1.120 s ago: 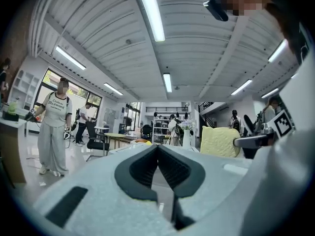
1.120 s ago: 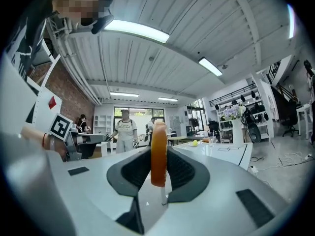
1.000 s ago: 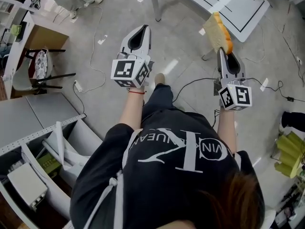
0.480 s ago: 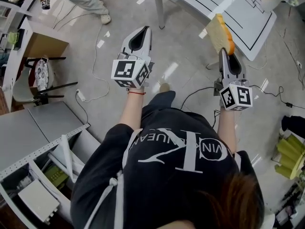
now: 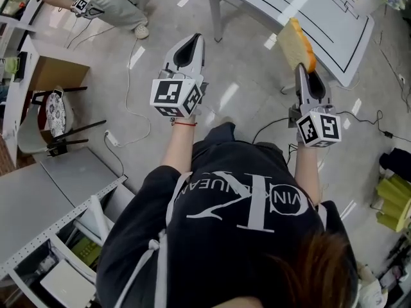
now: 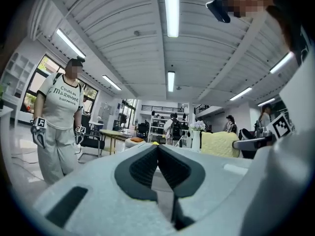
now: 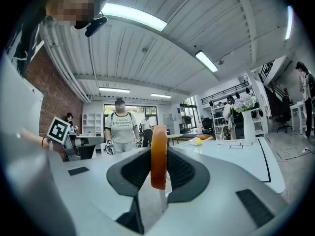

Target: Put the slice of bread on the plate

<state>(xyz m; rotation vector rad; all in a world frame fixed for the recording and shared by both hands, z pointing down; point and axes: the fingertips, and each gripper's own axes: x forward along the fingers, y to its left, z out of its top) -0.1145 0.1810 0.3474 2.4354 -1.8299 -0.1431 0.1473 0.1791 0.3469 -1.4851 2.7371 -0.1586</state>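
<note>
The slice of bread (image 5: 296, 43), pale yellow with an orange-brown crust, stands on edge in my right gripper (image 5: 300, 69), which is shut on its lower edge. In the right gripper view the bread's crust (image 7: 158, 156) shows edge-on between the black pads, just before the white table (image 7: 231, 154). My left gripper (image 5: 194, 37) is held level over the floor, its jaws shut with nothing in them (image 6: 157, 147). From the left gripper view the bread (image 6: 219, 144) shows off to the right. No plate is in view.
The white table (image 5: 321, 8) with black outlines lies ahead on the right, one leg (image 5: 215, 11) down to the floor. A vase of flowers (image 7: 244, 119), a glass (image 7: 219, 136) and a yellow thing (image 7: 197, 141) stand on it. Cables cross the floor. A person (image 6: 59, 127) stands ahead on the left.
The table and floor have slid toward me in the head view: both grippers have come closer to the table. The bread stays gripped. The person at top left has shifted.
</note>
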